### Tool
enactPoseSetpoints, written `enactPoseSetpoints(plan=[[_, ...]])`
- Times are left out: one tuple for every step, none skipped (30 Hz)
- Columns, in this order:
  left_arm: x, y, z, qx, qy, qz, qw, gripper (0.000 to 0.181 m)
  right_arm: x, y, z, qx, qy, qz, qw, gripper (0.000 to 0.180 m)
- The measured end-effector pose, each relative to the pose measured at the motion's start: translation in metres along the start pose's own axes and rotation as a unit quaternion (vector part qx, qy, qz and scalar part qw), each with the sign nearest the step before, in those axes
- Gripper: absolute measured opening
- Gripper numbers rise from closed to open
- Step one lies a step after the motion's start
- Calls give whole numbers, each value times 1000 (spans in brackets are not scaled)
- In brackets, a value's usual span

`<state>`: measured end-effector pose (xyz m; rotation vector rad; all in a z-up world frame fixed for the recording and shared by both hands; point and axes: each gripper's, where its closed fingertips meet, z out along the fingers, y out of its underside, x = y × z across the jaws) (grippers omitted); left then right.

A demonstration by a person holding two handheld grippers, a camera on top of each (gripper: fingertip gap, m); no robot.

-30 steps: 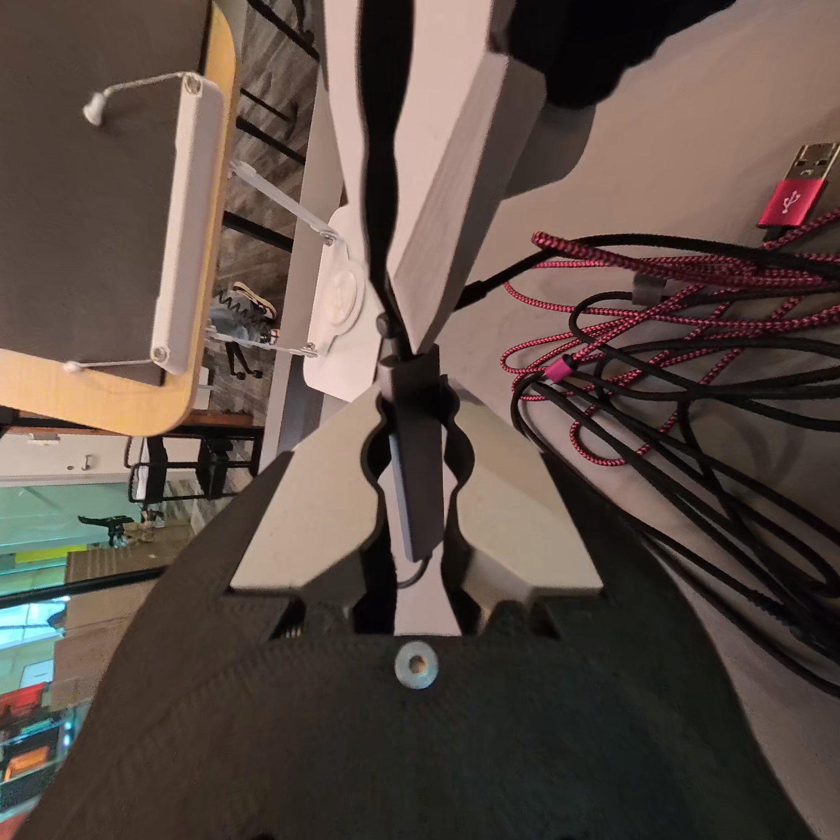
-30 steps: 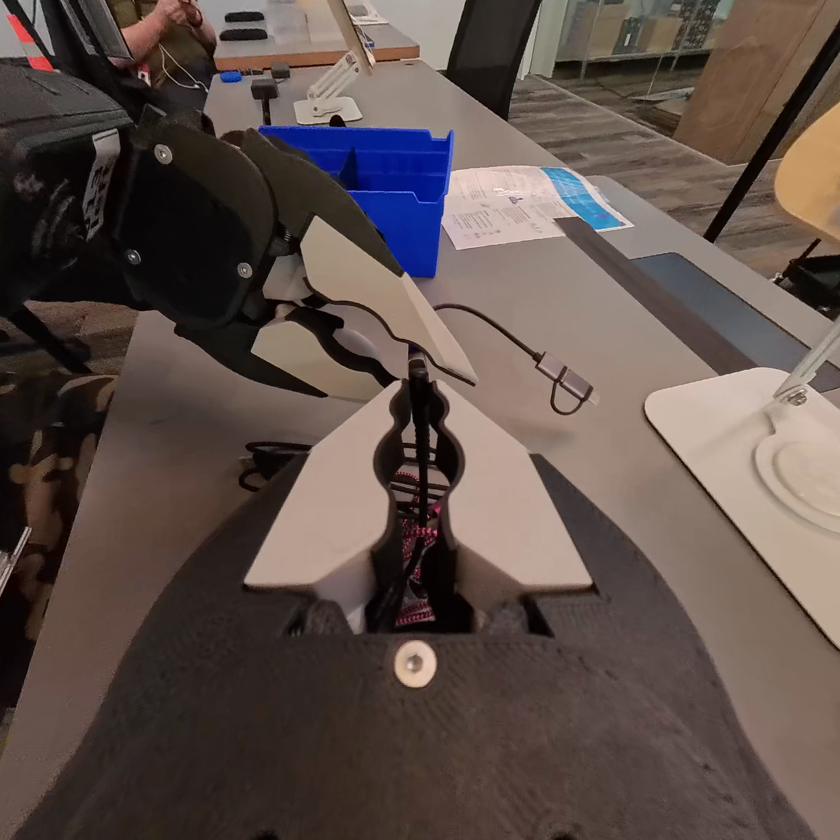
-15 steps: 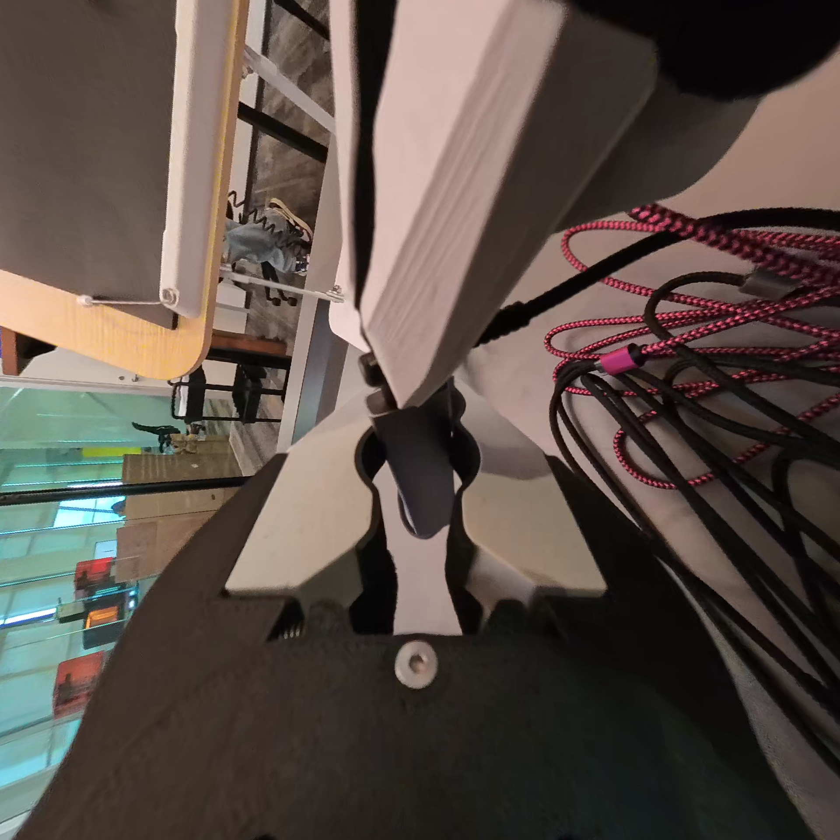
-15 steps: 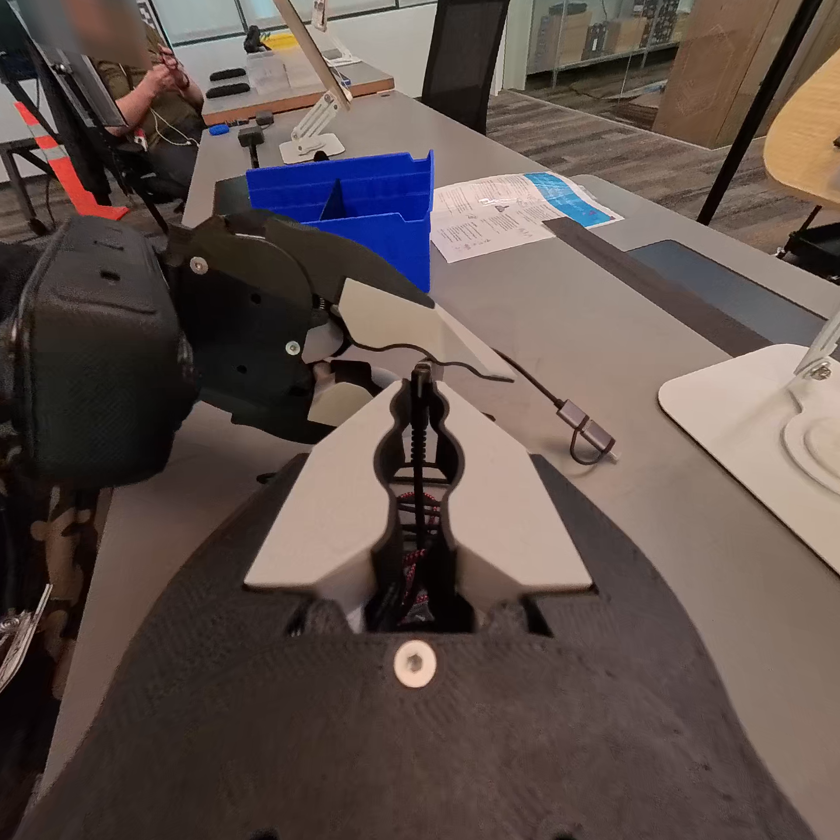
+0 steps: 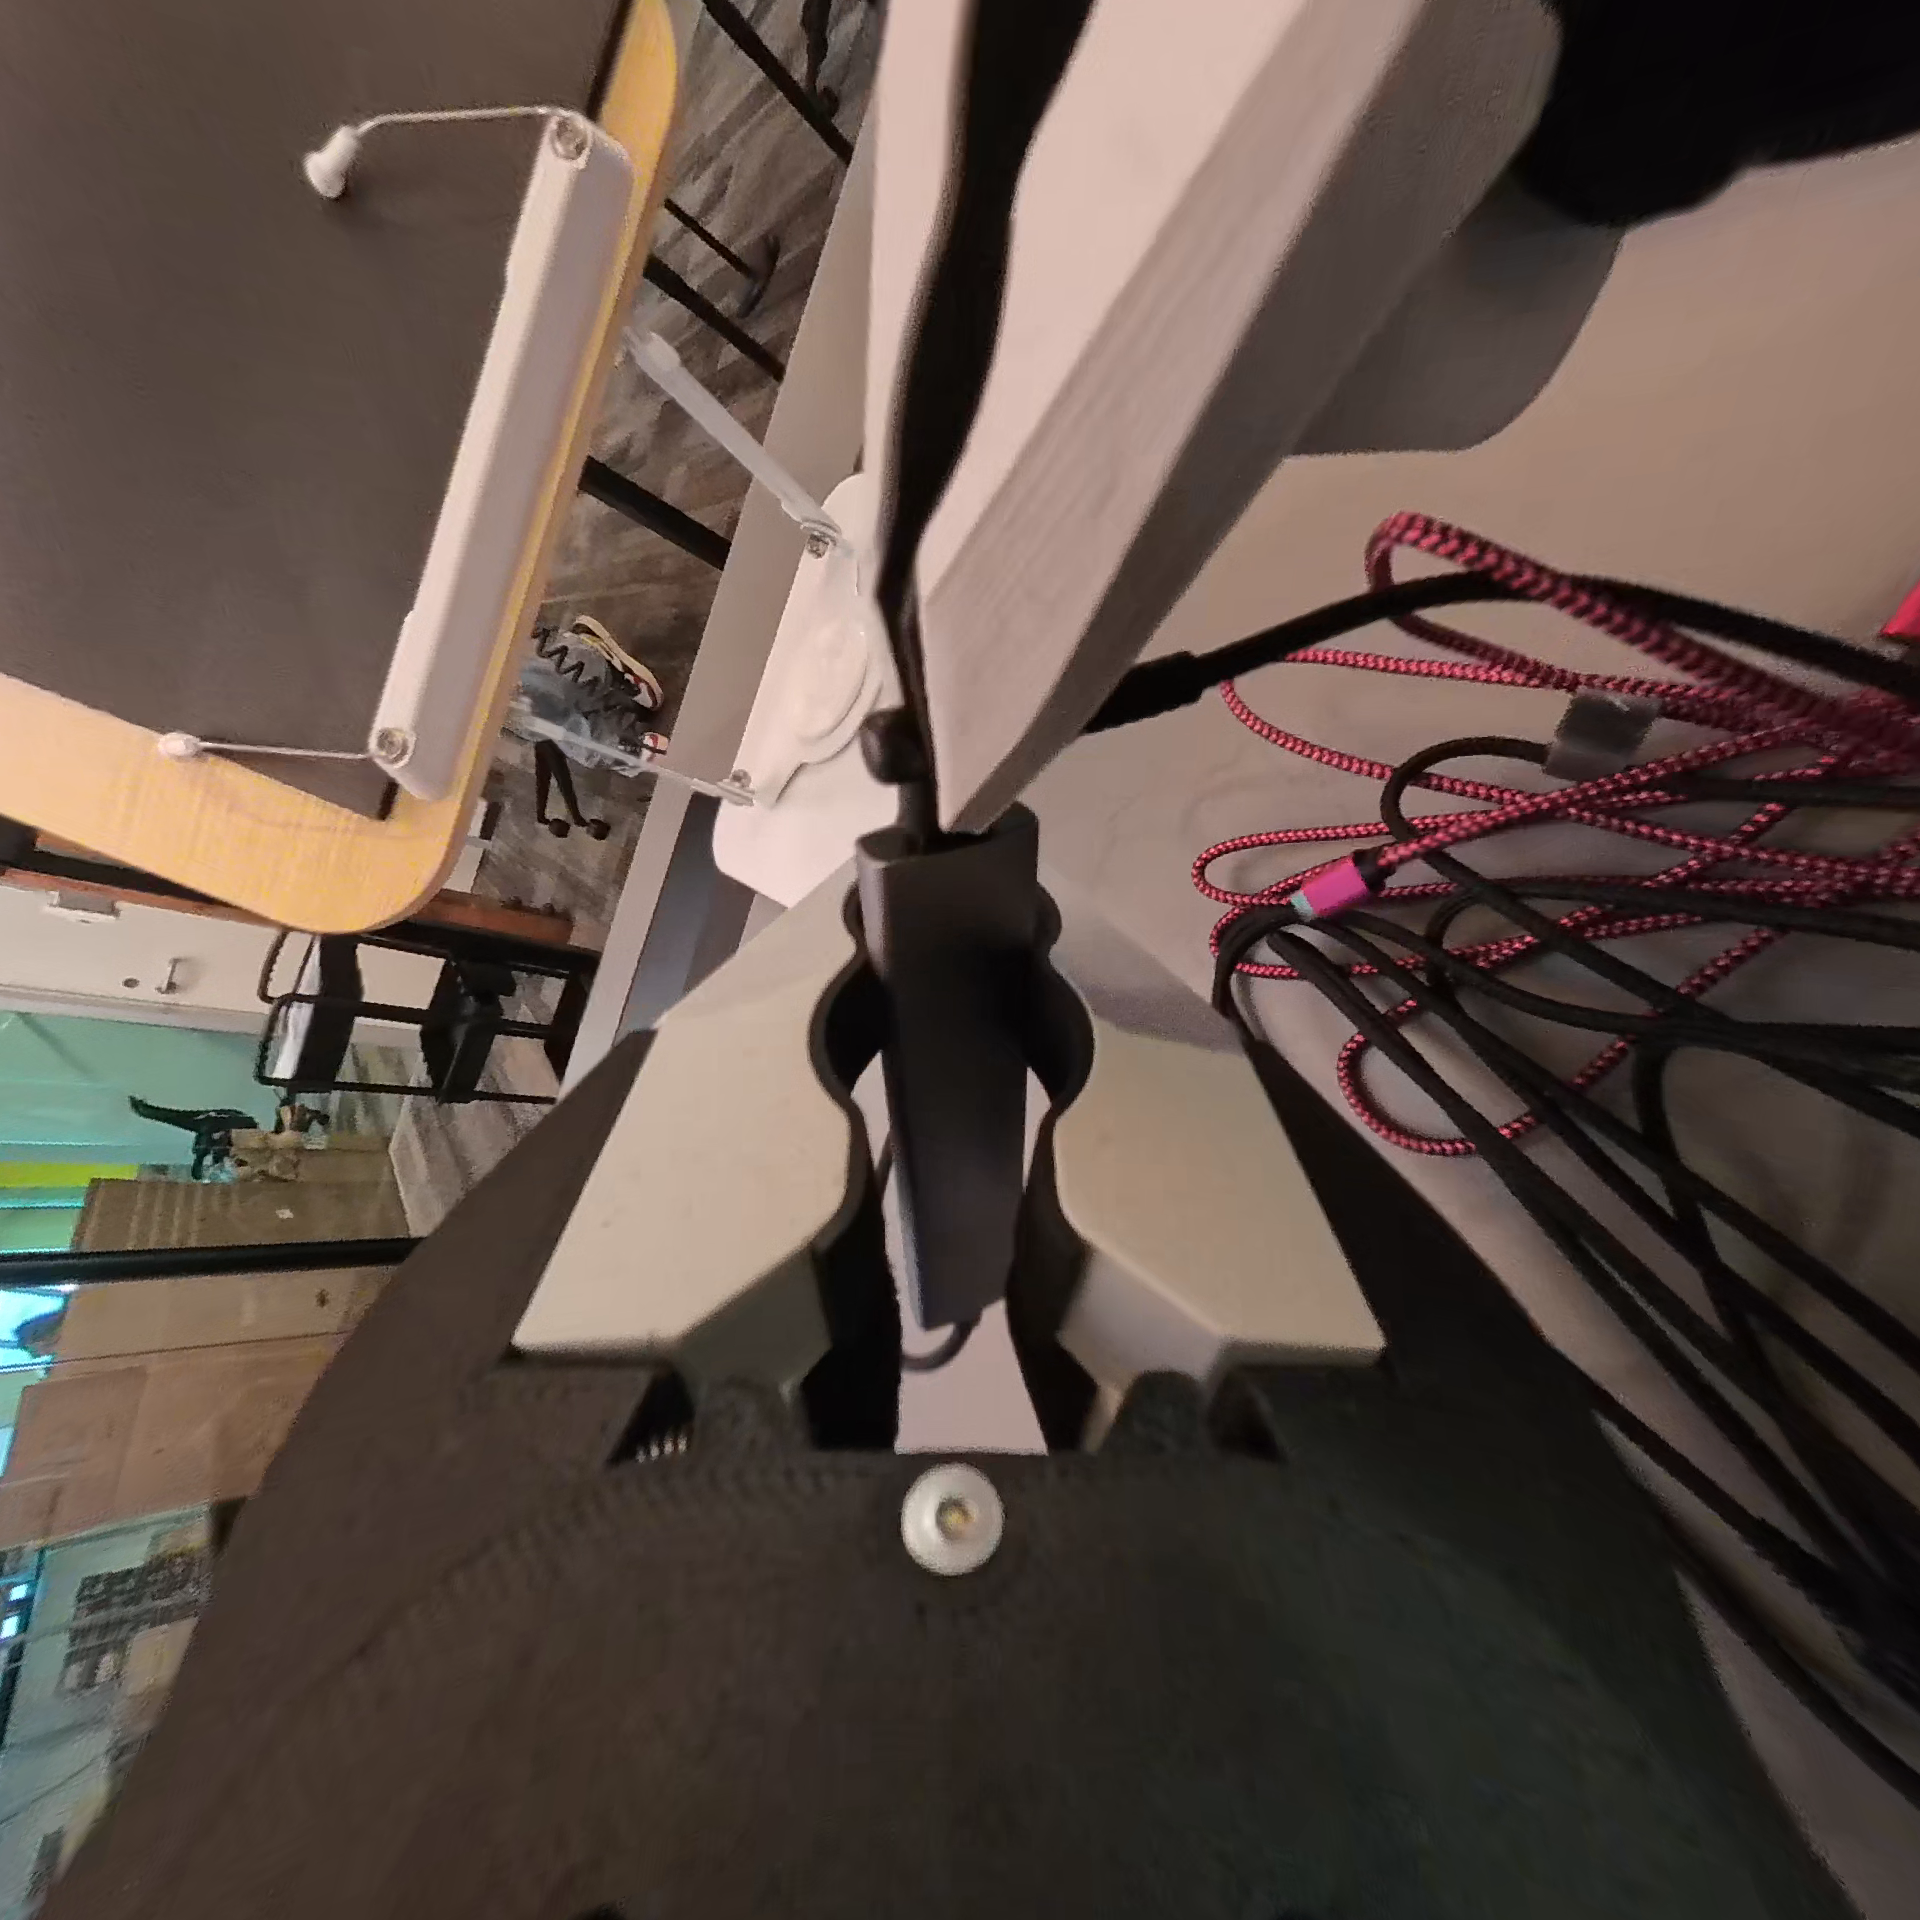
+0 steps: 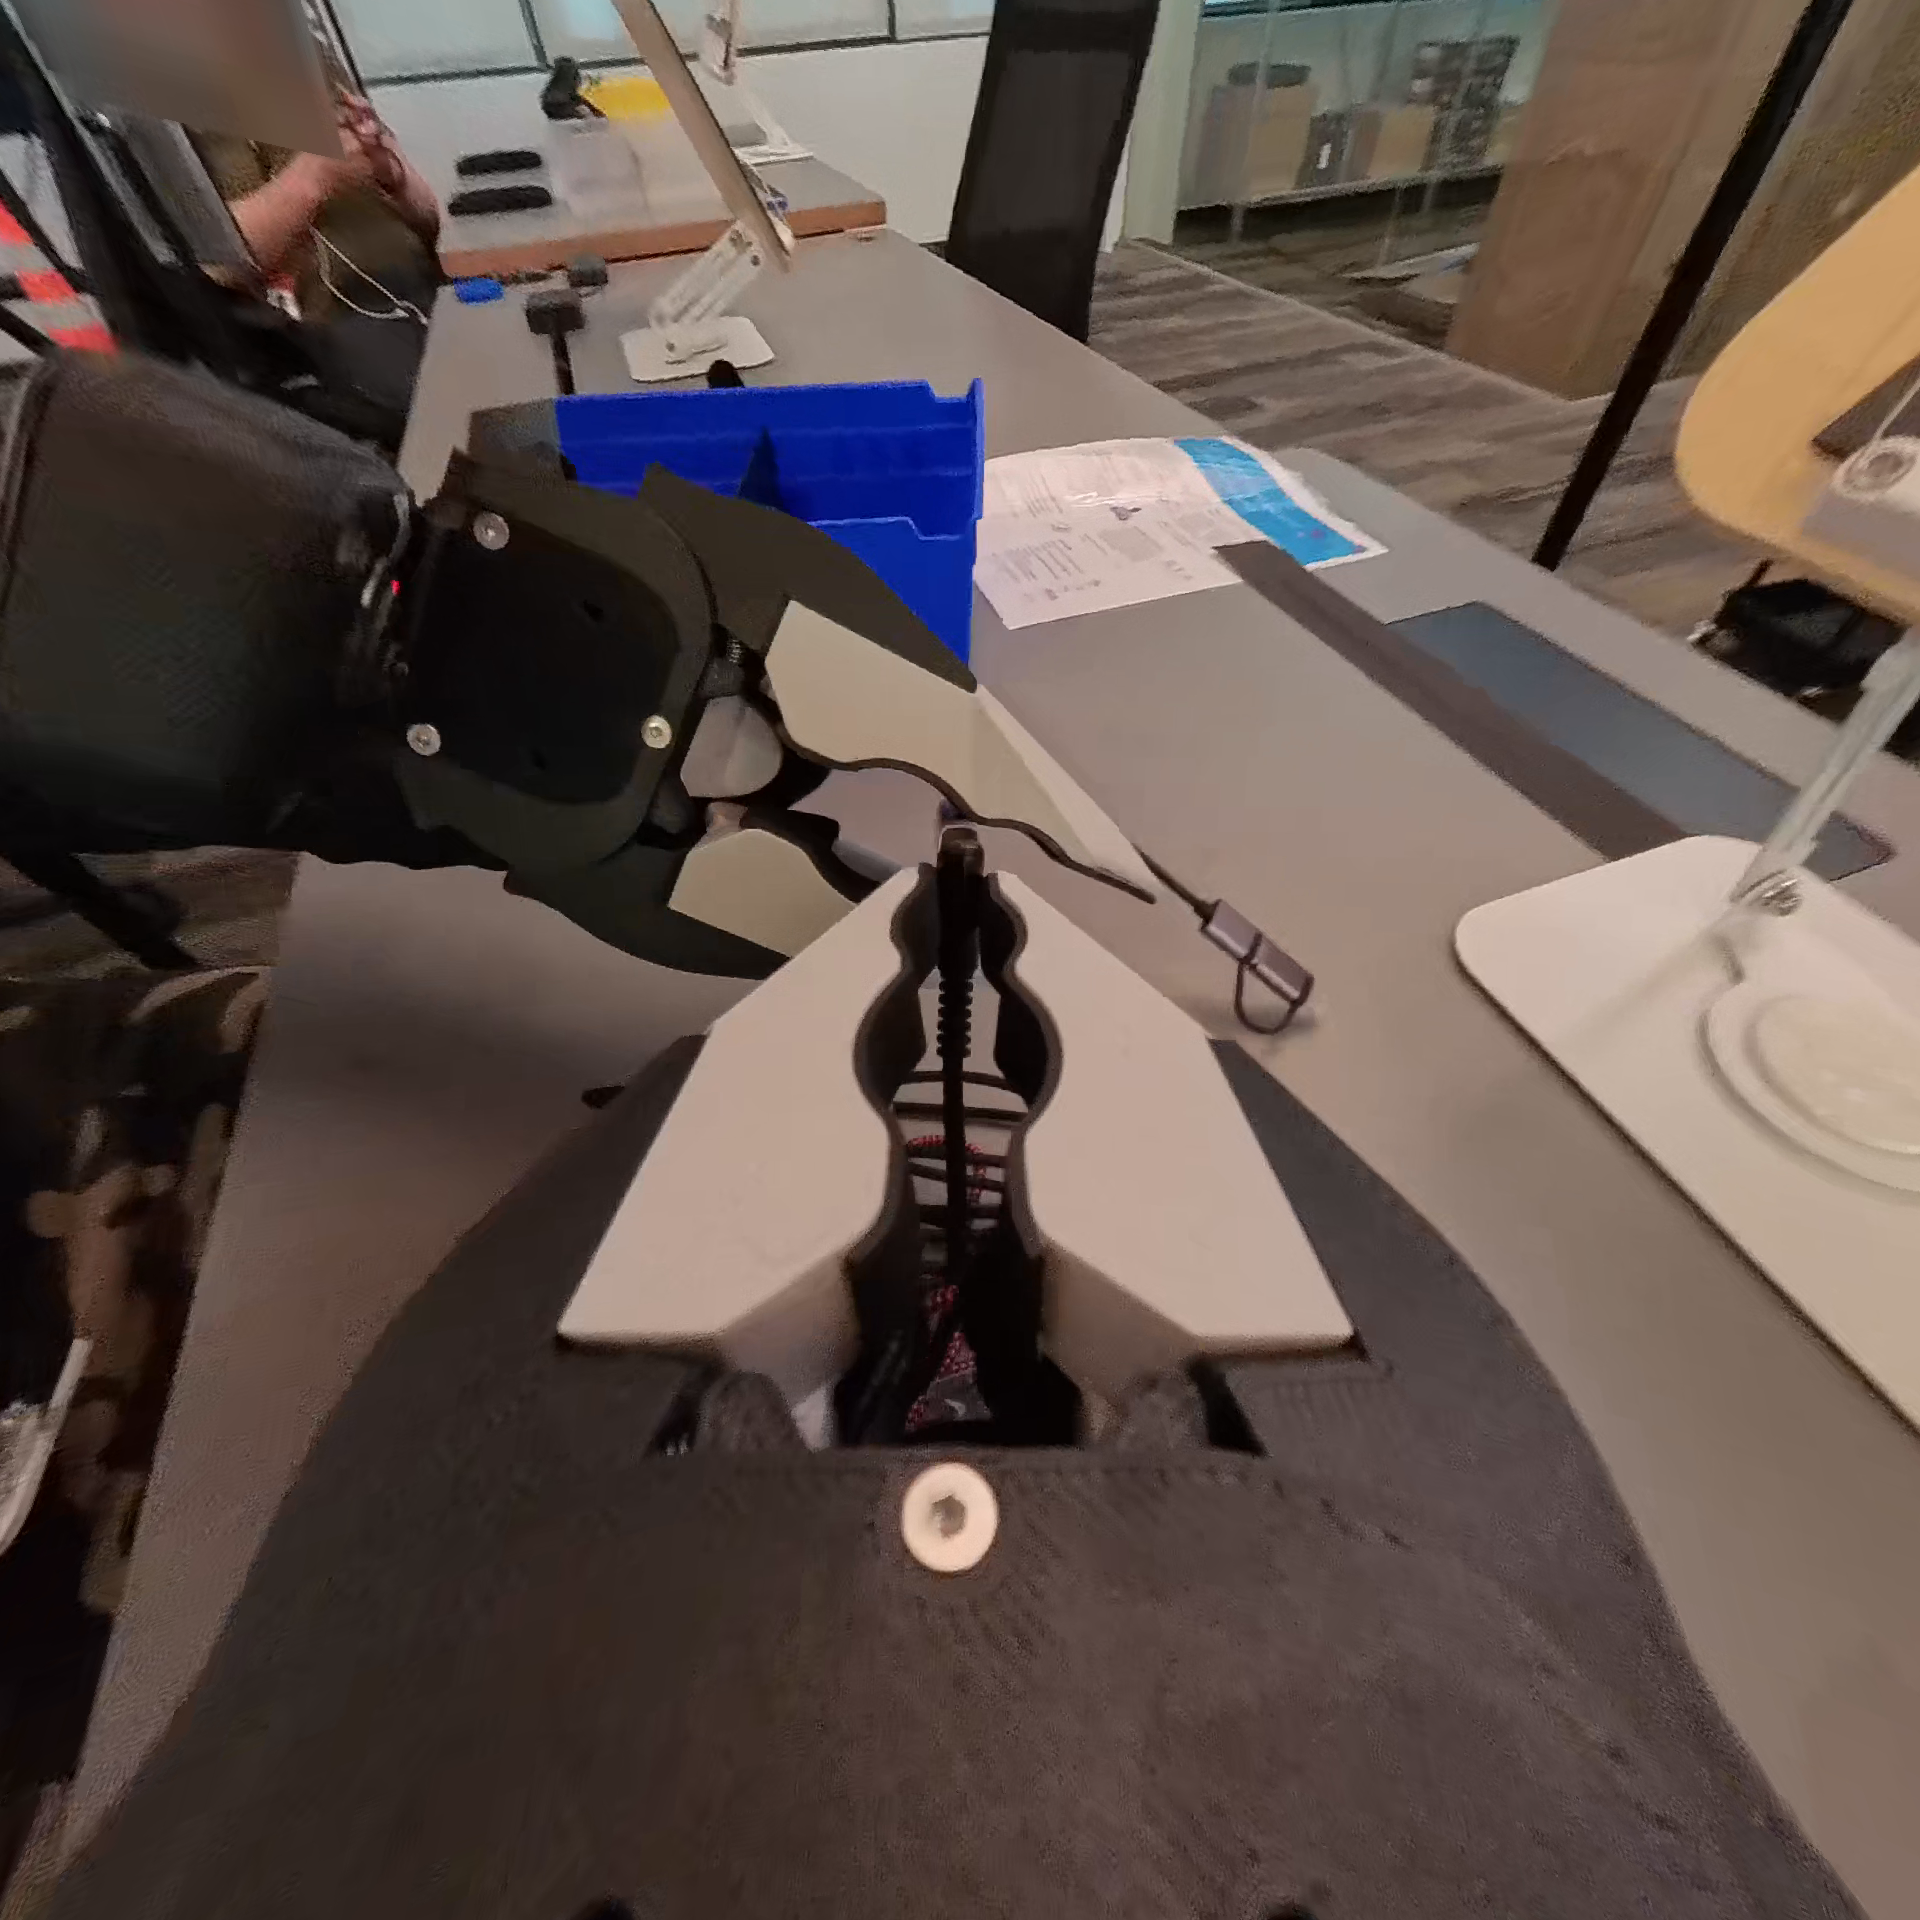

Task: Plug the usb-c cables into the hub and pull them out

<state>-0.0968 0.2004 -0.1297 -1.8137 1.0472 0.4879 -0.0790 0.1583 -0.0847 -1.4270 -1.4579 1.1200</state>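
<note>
My left gripper (image 5: 940, 925) is shut on a slim dark grey hub (image 5: 951, 1091), held above the table. My right gripper (image 6: 958, 883) is shut on a black USB-C cable (image 6: 954, 997) just behind its plug (image 6: 958, 857). In the left wrist view the right gripper (image 5: 920, 769) comes in from the top, and the plug meets the hub's far end. I cannot tell how deep it sits. In the right wrist view the left gripper (image 6: 997, 831) reaches in from the left. The hub's own lead ends in a grey adapter (image 6: 1257, 956) lying on the table.
A tangle of pink braided cables (image 5: 1558, 790) and black cables (image 5: 1558, 1195) lies on the grey table (image 6: 1299, 790). A blue bin (image 6: 831, 488) and papers (image 6: 1143, 520) are farther back. A white stand base (image 6: 1662, 1018) sits at right. A person sits at the far left. My right fingertips sit around 6 centimeters from my left ones.
Half a second ago the hub sat tilted in my left gripper and the right fingers loomed closer. Now the hub is straight in line with the plug. Both grippers stayed shut.
</note>
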Motion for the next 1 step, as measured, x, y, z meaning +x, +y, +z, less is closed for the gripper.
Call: enactPoseSetpoints(plan=[[-1, -1, -2, 0, -2, -2, 1000, 22, 0, -1, -1, -1, 11, -12, 1000, 5]])
